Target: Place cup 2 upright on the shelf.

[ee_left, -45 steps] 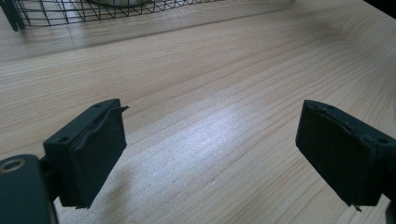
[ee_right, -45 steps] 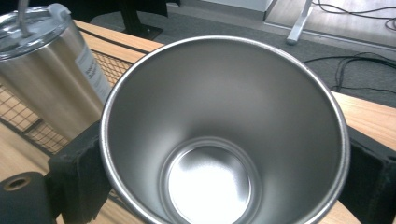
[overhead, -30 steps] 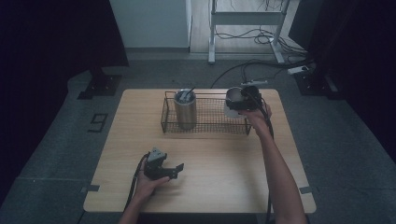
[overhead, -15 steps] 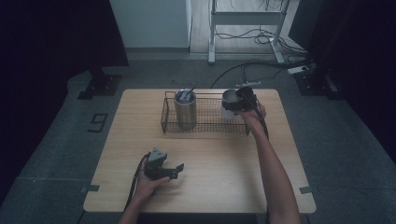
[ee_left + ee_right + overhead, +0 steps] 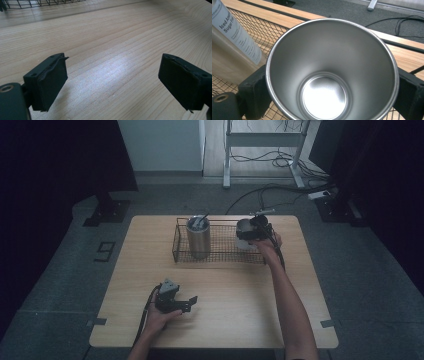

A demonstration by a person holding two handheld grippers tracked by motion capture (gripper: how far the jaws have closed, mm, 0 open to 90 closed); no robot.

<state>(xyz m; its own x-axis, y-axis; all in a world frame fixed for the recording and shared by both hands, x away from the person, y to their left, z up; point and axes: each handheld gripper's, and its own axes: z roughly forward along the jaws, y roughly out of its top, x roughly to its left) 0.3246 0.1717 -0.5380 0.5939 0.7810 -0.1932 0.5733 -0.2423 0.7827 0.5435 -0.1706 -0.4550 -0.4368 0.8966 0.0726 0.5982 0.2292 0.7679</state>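
Right gripper [image 5: 248, 234] – jaws clamped on either side of a steel cup [image 5: 332, 72] (open mouth up, empty), at the right end of the wire basket [image 5: 220, 251], three o'clock of a steel tumbler [image 5: 198, 237]. Left gripper [image 5: 186, 304] rests on the wooden table [image 5: 235, 290] at seven o'clock of the basket – jaws wide, nothing between.

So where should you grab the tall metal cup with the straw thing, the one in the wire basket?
Probably from above, round the upper wall of the tall cup. It stands upright in the left end of the wire basket, and the basket's sides screen its lower half. The open left gripper resting on the table is nearer; the right gripper holds the empty steel cup.
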